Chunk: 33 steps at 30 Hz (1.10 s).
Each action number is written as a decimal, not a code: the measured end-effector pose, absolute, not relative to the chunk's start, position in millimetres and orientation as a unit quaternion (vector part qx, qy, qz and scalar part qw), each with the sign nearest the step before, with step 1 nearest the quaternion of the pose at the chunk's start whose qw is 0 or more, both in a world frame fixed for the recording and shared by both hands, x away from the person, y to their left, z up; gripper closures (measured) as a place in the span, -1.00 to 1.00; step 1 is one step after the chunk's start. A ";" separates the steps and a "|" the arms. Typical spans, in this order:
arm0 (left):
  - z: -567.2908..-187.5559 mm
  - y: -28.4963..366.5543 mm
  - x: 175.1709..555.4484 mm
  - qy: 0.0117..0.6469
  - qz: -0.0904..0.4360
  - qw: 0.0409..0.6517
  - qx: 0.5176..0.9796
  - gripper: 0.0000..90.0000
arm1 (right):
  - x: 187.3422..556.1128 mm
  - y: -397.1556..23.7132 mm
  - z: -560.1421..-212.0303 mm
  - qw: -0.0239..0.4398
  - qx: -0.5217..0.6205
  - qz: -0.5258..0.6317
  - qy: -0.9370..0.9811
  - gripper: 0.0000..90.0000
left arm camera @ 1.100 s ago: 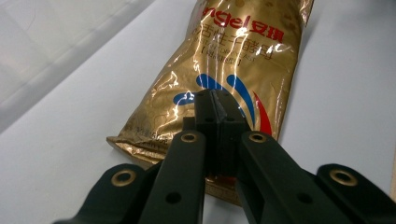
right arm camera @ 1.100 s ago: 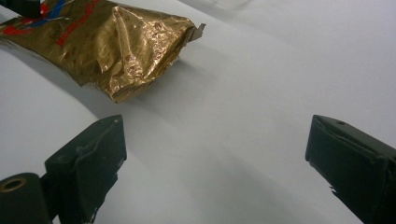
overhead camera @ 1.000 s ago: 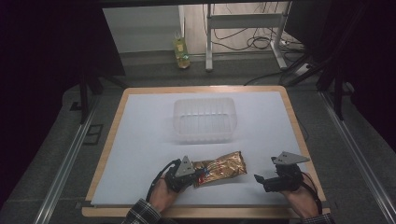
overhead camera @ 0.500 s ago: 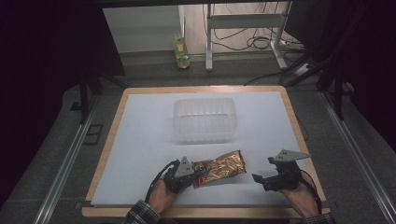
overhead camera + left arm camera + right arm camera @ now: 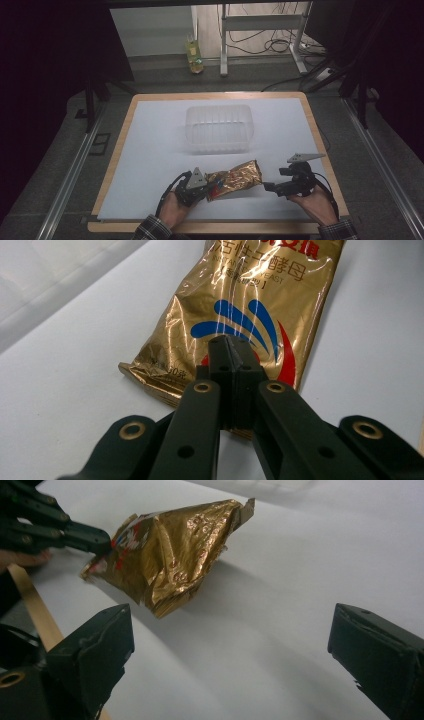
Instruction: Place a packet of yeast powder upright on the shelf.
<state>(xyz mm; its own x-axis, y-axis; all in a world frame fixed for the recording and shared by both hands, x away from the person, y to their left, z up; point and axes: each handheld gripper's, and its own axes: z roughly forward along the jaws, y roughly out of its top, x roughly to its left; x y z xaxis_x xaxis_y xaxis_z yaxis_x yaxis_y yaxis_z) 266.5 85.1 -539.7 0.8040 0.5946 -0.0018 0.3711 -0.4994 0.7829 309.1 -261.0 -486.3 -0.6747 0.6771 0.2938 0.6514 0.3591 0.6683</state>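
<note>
Gold foil bag (image 5: 235,179) | left tool (image 5: 204,187) clamped on it | right tool (image 5: 268,187) wide open

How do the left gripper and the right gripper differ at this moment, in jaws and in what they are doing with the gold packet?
The left gripper has its jaws shut on the near end of the gold packet; the right gripper has its jaws spread wide with nothing between them. The left touches the packet; the right sits apart from it, pointing at its other end. Both are hand-held, low over the white table.

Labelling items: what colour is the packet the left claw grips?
Shiny gold packet with blue and red swooshes; clearest in the left gripper view.
</note>
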 end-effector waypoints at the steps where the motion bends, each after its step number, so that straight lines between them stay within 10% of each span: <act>1: -540.0 85.2 266.4 0.283 0.135 0.413 0.855 0.99 | 311.1 -259.8 -487.0 0.007 0.405 0.402 0.821 -0.89; 16: -545.0 86.6 266.9 0.285 0.131 0.390 0.866 0.99 | 340.1 -226.6 -495.3 -0.072 0.429 0.394 0.809 -0.68; 33: -545.1 87.3 267.6 0.287 0.127 0.392 0.865 0.99 | 353.1 -203.3 -507.3 -0.146 0.427 0.392 0.802 0.06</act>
<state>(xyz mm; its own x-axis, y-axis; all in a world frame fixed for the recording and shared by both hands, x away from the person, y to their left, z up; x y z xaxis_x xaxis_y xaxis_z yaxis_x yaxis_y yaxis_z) 267.6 87.3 -545.1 0.8030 0.5959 -0.0052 0.3964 -0.5276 0.7513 353.1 -203.3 -507.3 -0.5937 0.5700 0.5680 0.7983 0.3285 0.5048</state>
